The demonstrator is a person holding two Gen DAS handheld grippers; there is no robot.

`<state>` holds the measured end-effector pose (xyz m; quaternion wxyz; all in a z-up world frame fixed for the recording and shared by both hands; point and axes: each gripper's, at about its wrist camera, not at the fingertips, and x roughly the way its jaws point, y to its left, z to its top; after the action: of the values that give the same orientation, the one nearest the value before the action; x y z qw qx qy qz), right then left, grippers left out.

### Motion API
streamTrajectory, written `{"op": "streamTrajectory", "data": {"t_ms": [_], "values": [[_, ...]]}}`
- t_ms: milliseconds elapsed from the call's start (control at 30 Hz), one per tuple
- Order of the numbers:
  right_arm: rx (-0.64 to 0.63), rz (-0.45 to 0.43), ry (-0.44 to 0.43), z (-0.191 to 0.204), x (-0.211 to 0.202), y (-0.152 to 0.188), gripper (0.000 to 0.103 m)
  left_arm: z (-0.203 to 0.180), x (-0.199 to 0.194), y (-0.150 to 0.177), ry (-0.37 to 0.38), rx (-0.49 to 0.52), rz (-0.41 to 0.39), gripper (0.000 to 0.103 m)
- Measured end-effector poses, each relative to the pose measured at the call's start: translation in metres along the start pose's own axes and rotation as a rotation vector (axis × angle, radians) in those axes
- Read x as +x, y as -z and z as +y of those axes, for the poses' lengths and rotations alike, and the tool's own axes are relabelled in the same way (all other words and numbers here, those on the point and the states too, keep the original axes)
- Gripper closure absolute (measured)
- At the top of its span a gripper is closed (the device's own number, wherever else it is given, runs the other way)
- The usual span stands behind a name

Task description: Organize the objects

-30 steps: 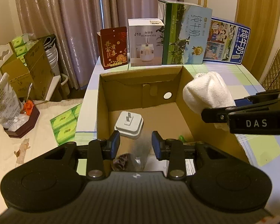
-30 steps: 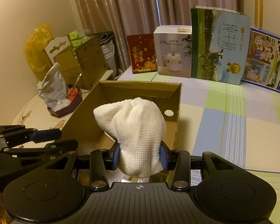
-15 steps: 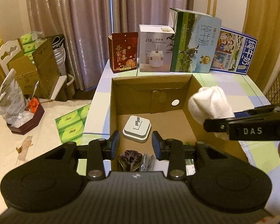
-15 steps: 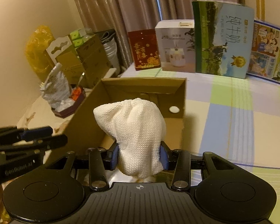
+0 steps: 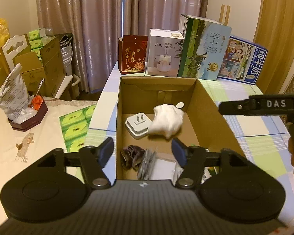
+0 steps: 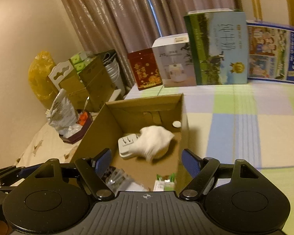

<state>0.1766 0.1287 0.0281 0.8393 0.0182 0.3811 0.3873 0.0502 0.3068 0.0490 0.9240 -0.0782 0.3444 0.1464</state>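
holding one white cloth (image 5: 166, 121), one plug (image 5: 137, 124), cardboard box (image 5: 211, 113), two grippers spread

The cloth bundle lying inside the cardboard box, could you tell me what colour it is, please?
The cloth bundle is white, clearest in the left wrist view.

cardboard box (image 5: 211, 105) on the table (image 5: 250, 137), towel (image 5: 167, 120) inside it touching the plug adapter's (image 5: 136, 125) right side, small packets (image 5: 145, 161) nearer the front, row of cartons (image 5: 203, 49) standing behind the box
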Motion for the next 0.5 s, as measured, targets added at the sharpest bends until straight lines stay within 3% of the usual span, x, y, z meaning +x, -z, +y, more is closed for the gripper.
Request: {"op": "streamTrajectory", "data": {"t_ms": [100,267,500], "values": [[0.006,-0.006,0.008,0.001,-0.021,0.011,0.023,-0.004,-0.015,0.006,-0.008,-0.008,-0.014,0.021],[0.005,-0.018,0.024,0.006,-0.056,0.03,0.014,-0.012,-0.047,0.017,-0.007,-0.015,-0.042,0.003],[-0.021,-0.021,0.047,0.015,-0.1,0.06,0.002,-0.023,-0.086,0.035,-0.022,-0.021,-0.056,0.001]]}}
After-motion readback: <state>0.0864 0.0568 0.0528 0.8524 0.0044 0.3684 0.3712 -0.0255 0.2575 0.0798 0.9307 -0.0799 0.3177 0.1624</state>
